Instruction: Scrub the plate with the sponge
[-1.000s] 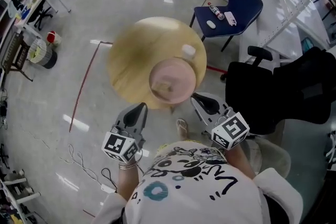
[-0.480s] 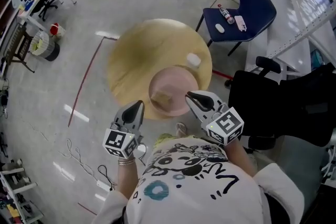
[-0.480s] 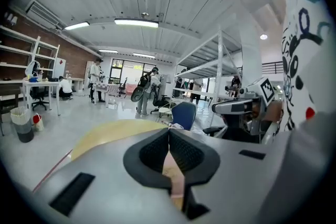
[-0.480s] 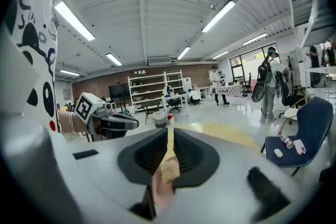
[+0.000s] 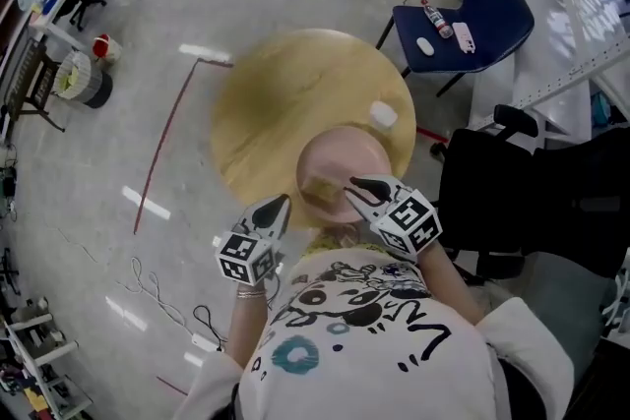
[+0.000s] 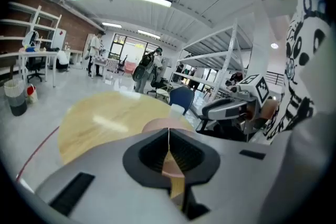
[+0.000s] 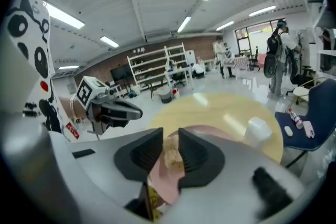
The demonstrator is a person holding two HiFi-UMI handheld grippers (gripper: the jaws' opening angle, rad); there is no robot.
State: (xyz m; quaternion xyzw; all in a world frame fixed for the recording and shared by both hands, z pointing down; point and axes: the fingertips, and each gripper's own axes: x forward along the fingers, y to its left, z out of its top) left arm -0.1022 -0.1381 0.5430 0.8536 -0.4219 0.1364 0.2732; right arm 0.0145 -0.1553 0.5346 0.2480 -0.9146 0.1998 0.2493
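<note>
A pink plate (image 5: 346, 162) sits on the near side of a round wooden table (image 5: 285, 93), with a tan sponge (image 5: 317, 189) lying in it. My right gripper (image 5: 351, 190) hangs over the plate's near rim beside the sponge. Its jaws have just been opening and stand a little apart. In the right gripper view the sponge (image 7: 172, 157) shows through that gap on the plate (image 7: 210, 132), not pressed by the pads. My left gripper (image 5: 283, 204) is shut and empty at the table's near edge, left of the plate (image 6: 160, 124).
A small white cup (image 5: 383, 116) stands on the table just behind the plate. A blue chair (image 5: 463, 20) holding small items and a black office chair (image 5: 532, 182) stand to the right. A red line and cables lie on the floor at left.
Both grippers have come down and forward toward the plate. The right one now reaches over the plate's near rim, and its jaws have parted slightly.
</note>
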